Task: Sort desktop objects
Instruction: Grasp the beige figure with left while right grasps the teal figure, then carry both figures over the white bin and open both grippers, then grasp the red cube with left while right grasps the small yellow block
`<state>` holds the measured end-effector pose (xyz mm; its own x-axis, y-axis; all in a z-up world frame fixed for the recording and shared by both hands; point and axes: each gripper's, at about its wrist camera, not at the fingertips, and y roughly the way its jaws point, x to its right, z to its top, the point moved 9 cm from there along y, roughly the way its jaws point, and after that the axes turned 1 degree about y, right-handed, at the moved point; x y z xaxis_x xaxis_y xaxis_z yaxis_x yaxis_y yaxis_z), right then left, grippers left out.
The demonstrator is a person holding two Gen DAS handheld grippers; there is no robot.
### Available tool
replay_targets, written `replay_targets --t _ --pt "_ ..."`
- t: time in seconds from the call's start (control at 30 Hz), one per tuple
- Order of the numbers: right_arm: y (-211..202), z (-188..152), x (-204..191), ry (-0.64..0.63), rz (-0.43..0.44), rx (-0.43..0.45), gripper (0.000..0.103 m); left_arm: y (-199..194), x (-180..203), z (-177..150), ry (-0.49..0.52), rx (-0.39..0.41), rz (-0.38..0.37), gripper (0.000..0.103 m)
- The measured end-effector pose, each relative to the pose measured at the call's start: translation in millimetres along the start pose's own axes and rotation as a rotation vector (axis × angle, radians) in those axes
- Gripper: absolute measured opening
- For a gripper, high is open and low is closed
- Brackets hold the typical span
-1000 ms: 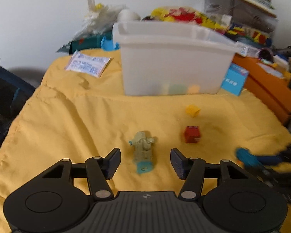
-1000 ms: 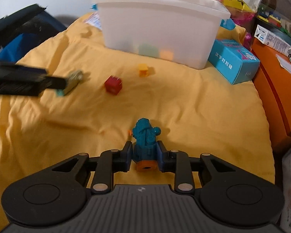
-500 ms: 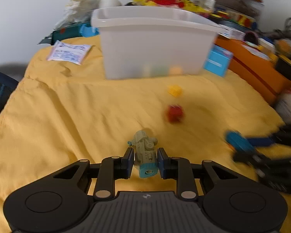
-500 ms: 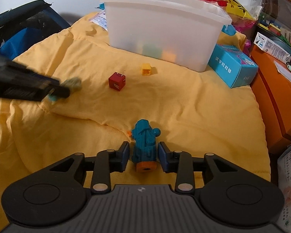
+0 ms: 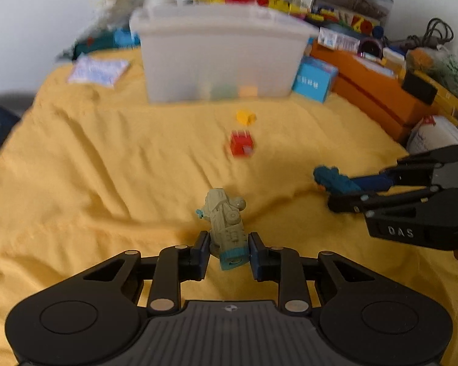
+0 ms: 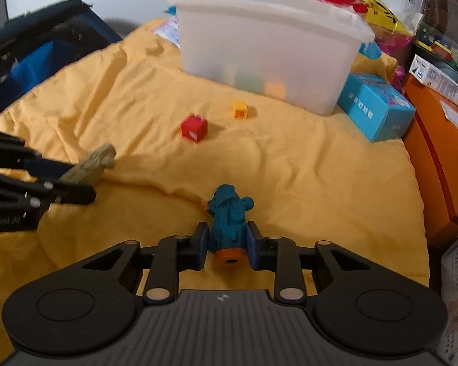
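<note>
Left gripper [image 5: 227, 251] was wide open a sec ago w/ the grey-green toy [image 5: 226, 225] loose between the jaws; now it's clamped on it; right gripper [image 6: 226, 245] still pinching the blue toy [image 6: 229, 219]; so both picks look done imo; white bin [image 6: 268, 48] sits well ahead of the jaws, prob next stop.

Soft, even daylight, no glare. Fisheye bending curves the edges. Ahead of the left gripper [image 5: 228, 250], the white bin [image 5: 219, 58] looks motion-blurred, perhaps defocused.
</note>
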<state>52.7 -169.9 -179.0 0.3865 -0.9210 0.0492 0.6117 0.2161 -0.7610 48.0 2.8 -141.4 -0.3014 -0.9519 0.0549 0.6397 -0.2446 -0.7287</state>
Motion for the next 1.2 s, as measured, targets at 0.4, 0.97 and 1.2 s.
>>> replay_targets --t 0.4,0.97,1.2 --pt "-38 132 36 -0.031 -0.097 0.306 0.029 -33 -24 158 0.068 0.308 0.071 0.03" --pt "7 210 87 0.107 -0.133 0.327 0.032 27 -41 239 0.057 0.319 0.122 0.033" --pt "-12 174 70 0.053 -0.08 0.322 0.032 2 -27 182 0.029 0.297 0.075 0.036"
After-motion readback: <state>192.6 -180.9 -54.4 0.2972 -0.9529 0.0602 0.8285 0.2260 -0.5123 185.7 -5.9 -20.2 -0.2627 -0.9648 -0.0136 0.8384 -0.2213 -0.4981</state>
